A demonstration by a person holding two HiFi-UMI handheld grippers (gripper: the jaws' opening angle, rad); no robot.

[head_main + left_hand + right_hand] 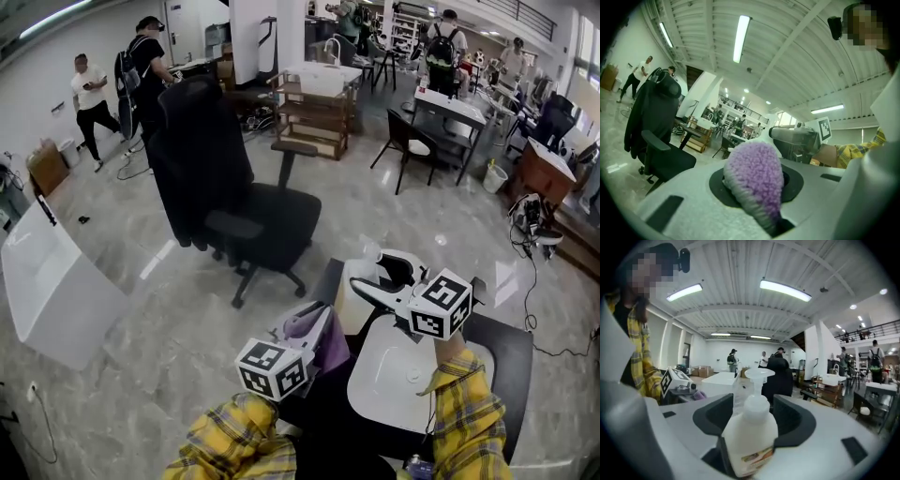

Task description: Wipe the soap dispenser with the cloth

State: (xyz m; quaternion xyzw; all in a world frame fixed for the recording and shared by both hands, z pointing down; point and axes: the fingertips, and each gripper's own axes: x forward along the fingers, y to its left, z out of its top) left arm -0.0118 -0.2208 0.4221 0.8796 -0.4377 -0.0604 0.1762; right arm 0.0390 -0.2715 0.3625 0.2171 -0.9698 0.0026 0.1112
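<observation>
The white pump soap dispenser stands upright between the jaws of my right gripper, and its wide body fills the gap low down. The pads do not visibly press on it, so I read these jaws as open around it. In the head view the soap dispenser is above the far end of the black table. My left gripper is shut on a fluffy purple cloth that bulges out between its jaws. It sits left of and nearer than the right gripper, apart from the bottle.
A white basin lies on the table under my right arm. A black office chair with a jacket over it stands on the tiled floor beyond. A white board leans at the left. Several people, desks and shelves are far back.
</observation>
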